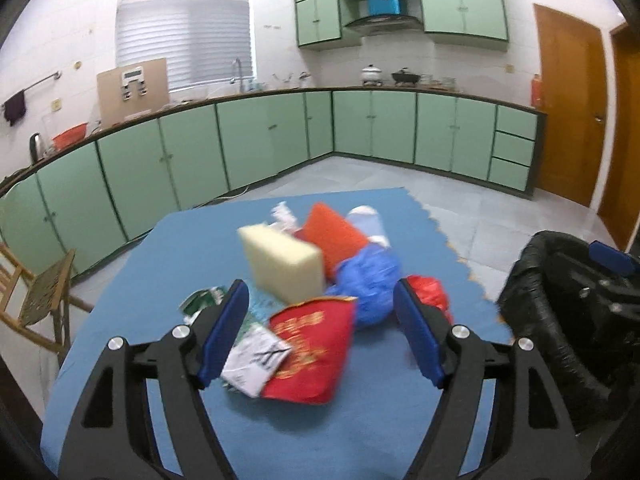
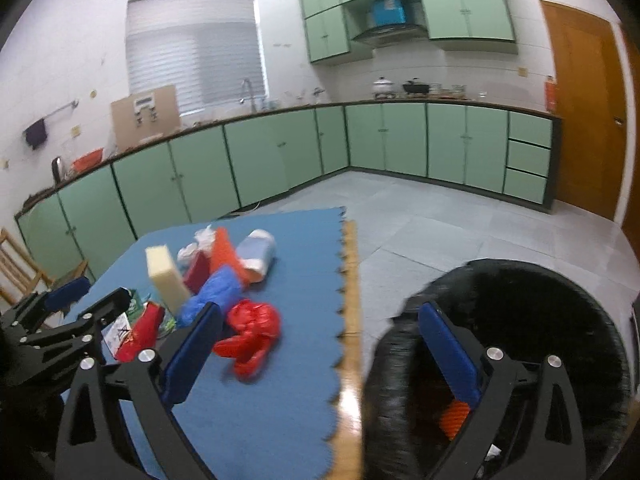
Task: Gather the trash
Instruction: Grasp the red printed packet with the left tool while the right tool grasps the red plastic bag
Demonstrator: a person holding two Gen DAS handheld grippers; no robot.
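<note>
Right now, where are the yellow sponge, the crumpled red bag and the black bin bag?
yellow sponge (image 1: pixel 286 268): left wrist view, its broad front face.
crumpled red bag (image 2: pixel 250 334): right wrist view, middle of the crumple.
black bin bag (image 2: pixel 560 304): right wrist view, its far rim.

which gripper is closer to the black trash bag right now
Right. The right gripper hangs open at the rim of the black trash bag, one finger over its mouth. The left gripper is open over the trash pile on the blue mat, with the bag off to its right.
</note>
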